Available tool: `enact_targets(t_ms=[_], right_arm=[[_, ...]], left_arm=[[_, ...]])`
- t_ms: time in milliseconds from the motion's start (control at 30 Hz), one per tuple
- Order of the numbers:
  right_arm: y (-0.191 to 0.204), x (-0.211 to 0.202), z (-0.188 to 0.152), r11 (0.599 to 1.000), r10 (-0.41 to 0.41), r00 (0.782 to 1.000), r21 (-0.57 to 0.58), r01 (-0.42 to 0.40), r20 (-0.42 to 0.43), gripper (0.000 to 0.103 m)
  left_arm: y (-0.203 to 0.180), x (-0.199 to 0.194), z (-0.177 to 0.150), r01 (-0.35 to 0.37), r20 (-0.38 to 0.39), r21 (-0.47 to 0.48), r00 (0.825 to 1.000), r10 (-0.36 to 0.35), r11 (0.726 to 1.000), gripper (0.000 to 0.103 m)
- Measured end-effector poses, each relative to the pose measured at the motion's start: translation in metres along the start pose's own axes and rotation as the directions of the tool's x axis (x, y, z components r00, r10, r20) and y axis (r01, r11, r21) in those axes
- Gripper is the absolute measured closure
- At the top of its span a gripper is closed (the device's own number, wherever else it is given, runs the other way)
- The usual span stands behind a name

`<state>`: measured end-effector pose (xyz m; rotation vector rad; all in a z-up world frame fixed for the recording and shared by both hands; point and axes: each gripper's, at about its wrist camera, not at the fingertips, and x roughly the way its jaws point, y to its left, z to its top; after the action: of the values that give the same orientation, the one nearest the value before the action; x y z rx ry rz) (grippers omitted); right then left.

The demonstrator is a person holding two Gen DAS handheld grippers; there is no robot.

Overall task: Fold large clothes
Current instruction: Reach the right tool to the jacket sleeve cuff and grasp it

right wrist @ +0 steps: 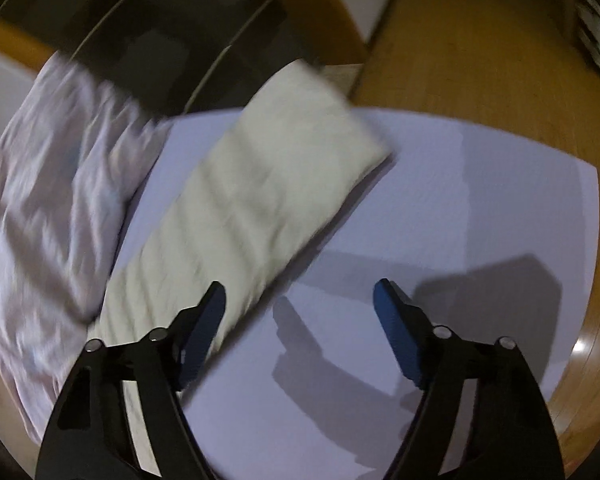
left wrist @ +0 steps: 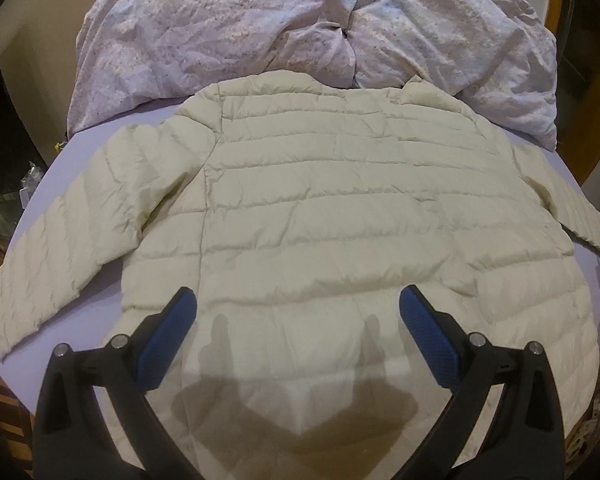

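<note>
Lying flat, quilted cream puffer jacket (left wrist: 320,200) on smooth lavender sheet (right wrist: 440,200).

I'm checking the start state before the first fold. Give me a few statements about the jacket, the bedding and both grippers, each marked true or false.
1. The jacket lies spread flat on the bed sheet. True.
2. The left gripper is shut on the jacket's hem. False: its jaws are wide apart above the jacket, holding nothing.
3. A crumpled duvet lies beyond the jacket's collar. True.
4. The right gripper is open. True.
5. Both sleeves are folded over the jacket's body. False: the left sleeve and right sleeve stretch outwards.
</note>
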<state>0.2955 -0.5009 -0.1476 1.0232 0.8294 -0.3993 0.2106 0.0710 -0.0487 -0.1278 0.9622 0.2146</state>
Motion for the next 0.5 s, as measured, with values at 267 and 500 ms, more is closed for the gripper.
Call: enact_targets(t_ms=[267, 500], right_arm=[[0.005, 0.014, 0.038, 0.994, -0.107, 0.991, 0.017, 0.106, 0.083, 0.044], [0.018, 0.025, 0.044, 0.965, -0.24, 0.958, -0.068, 0.253, 0.159, 0.089]], left_arm=[[0.003, 0.013, 0.007, -0.012, -0.011, 0.0, 1.0, 0.012, 1.0, 0.002], [0.015, 0.014, 0.01, -0.05, -0.009, -0.023, 0.999, 0.05, 0.998, 0.002]])
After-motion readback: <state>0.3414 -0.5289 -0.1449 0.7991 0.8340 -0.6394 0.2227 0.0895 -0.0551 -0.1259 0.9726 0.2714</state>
